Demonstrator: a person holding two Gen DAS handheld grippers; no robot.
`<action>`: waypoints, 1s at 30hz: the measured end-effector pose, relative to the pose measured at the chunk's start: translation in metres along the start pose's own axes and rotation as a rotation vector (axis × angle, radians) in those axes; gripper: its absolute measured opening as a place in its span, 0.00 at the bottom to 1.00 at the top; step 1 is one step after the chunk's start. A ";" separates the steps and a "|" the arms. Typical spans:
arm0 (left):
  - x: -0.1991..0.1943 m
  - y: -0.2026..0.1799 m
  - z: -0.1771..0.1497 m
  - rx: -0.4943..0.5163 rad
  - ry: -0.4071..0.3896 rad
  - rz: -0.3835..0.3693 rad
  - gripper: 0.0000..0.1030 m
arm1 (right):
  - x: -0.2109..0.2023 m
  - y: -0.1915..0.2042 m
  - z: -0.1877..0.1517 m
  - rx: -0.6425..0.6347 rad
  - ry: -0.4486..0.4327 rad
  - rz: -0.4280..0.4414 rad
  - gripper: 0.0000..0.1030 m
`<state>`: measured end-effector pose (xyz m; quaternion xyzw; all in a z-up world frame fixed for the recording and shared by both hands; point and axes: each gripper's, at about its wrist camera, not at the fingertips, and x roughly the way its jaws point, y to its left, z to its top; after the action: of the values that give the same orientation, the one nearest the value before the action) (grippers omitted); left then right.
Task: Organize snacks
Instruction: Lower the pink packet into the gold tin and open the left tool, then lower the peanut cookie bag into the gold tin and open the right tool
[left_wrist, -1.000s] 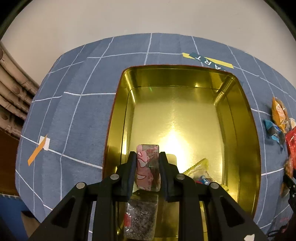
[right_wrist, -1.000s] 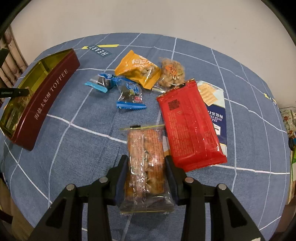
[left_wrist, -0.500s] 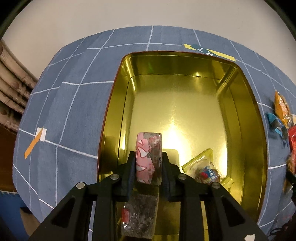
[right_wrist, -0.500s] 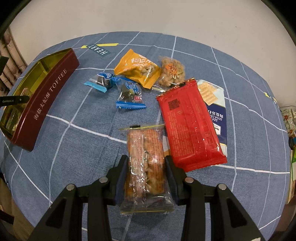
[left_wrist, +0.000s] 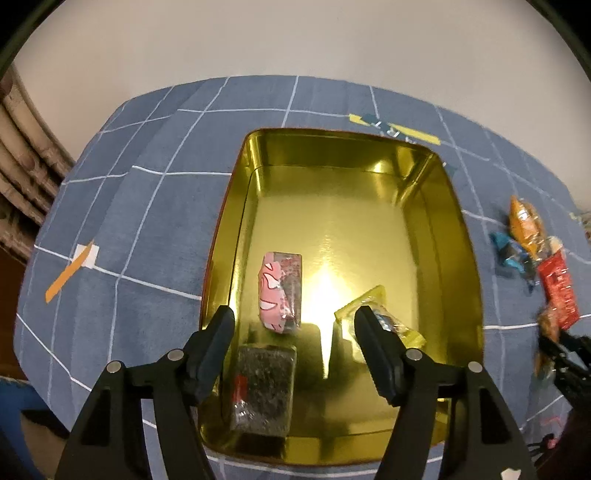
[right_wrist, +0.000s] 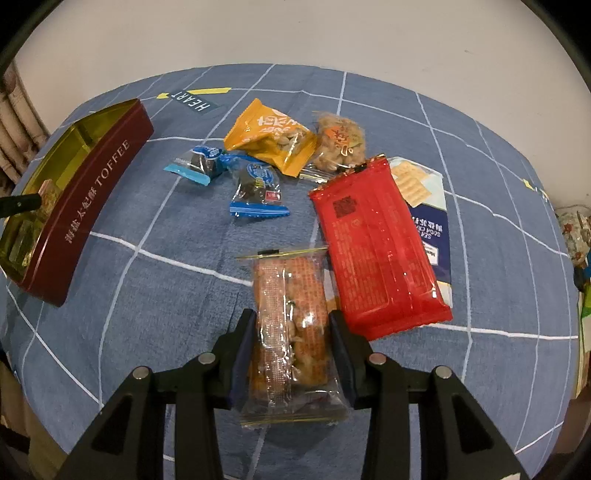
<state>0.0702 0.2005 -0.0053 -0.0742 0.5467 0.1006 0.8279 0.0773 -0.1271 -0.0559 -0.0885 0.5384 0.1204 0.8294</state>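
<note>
Nearest in the left wrist view, the left gripper (left_wrist: 293, 319) is being held wide over the near end of the gold-lined tin (left_wrist: 467, 258); its jaws have just been opening, and nothing is being pressed between them. Just beyond the fingertips, the pink-wrapped snack (left_wrist: 280, 291) is lying free on the tin's floor, with a dark speckled packet (left_wrist: 264, 387) resting nearer the camera and a yellow-edged clear packet (left_wrist: 376, 317) beside the right finger. Three snacks are thus being counted as put away.

In the right wrist view, the right gripper (right_wrist: 291, 328) is being kept narrow, its pads being pressed on the clear packet of orange crackers (right_wrist: 291, 317), which is lying on the blue checked cloth (right_wrist: 147, 302). Just beside it, a red packet (right_wrist: 376, 247) is lying partly over a blue-and-white cracker pack (right_wrist: 428, 206). Farther off, two blue-wrapped candies (right_wrist: 258, 192), an orange bag (right_wrist: 273, 136) and a clear bag of nuts (right_wrist: 340, 144) are waiting. By this reckoning, roughly a third is being judged done; seven items are being left outside the tin.
</note>
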 end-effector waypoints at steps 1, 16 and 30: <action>-0.002 0.003 -0.001 -0.021 -0.002 -0.006 0.63 | 0.000 0.000 -0.001 0.003 -0.001 0.000 0.37; -0.016 0.017 -0.022 -0.120 -0.081 -0.057 0.58 | -0.032 0.012 0.005 0.032 -0.083 0.021 0.36; -0.036 0.034 -0.036 -0.160 -0.089 -0.007 0.62 | -0.046 0.092 0.037 -0.047 -0.085 0.213 0.37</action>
<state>0.0161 0.2215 0.0139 -0.1376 0.4992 0.1442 0.8433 0.0639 -0.0342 -0.0003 -0.0449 0.5060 0.2238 0.8318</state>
